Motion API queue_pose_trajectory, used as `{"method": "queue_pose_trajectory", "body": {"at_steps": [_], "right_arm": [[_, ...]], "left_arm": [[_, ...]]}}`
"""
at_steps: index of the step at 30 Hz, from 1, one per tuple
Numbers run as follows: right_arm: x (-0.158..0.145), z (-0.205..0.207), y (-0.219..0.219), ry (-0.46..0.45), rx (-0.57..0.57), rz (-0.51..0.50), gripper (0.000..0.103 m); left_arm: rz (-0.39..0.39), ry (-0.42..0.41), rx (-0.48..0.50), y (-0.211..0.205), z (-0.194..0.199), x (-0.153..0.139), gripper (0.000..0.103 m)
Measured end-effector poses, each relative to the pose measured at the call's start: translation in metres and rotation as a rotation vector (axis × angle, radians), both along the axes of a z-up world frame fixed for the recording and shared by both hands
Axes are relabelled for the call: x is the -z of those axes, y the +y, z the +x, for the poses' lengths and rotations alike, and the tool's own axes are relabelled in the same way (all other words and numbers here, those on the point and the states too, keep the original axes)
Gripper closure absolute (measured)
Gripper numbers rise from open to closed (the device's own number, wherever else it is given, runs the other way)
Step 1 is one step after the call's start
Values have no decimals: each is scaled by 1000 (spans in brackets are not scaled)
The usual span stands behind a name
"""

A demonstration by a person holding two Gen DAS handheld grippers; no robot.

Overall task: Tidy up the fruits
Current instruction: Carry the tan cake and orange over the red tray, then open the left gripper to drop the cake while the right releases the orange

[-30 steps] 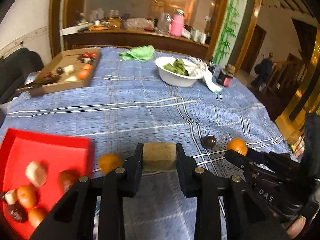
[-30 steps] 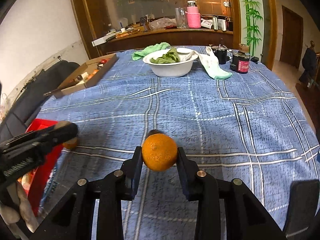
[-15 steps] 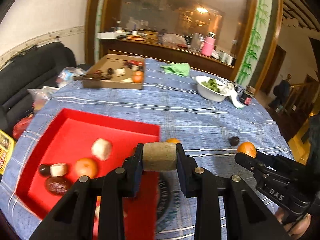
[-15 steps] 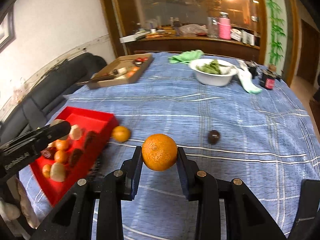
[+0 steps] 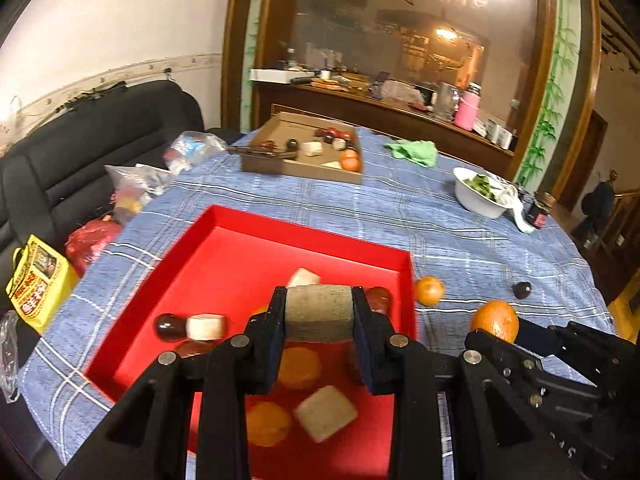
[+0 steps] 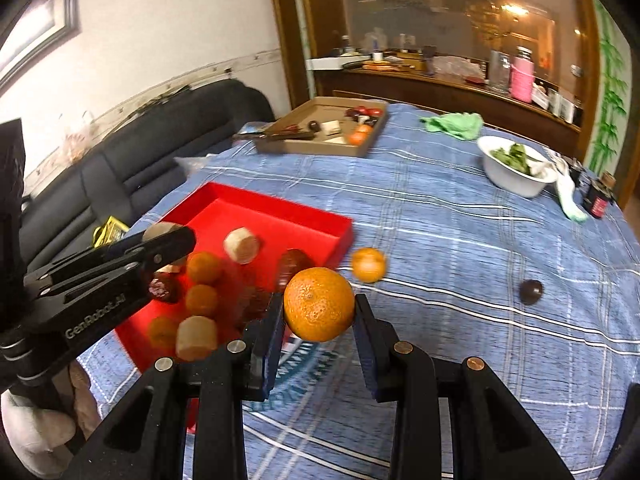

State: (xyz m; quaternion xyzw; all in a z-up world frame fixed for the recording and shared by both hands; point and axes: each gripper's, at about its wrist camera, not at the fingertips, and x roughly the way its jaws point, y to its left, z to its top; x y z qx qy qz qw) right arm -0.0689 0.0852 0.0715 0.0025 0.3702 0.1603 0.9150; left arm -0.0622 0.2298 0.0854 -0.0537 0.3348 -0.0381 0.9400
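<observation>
The left tool (image 5: pixel 320 312) clamps a rough, tan, cylindrical fruit (image 5: pixel 320 312) above the glossy red tray (image 5: pixel 224 264) near the worktop's left edge. The right tool (image 6: pixel 319 309) grips a dimpled orange (image 6: pixel 319 304) over the blue plaid cloth (image 6: pixel 460 240), just beside the tray's right rim.

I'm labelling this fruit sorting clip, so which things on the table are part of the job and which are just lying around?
Part of the job:
left gripper holding a tan chunk
right gripper holding an orange
red tray
small orange
dark round fruit

Lying about:
white bowl
green cloth
cardboard box
</observation>
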Motion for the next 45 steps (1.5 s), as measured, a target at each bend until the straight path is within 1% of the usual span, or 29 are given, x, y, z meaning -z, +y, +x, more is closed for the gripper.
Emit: {"method": "queue_pose_trajectory", "body": {"at_steps": [12,28,38,41,45], "right_arm": [[9,5,40,25,-64,-23,66],[18,36,83,46,-111,-45,66],[28,53,95,69,-116,-37,66],[30,55,98,69,-115,-45,65],[31,57,100,67,-112,-46,64]], "left_arm": [[49,14,-96,34,3,12,73],[19,70,-152,68,17,34,73],[2,85,-187,82,22,40,73],[0,88,-195,84,22,41,69],[-5,79,-206,87,20,39,59]]}}
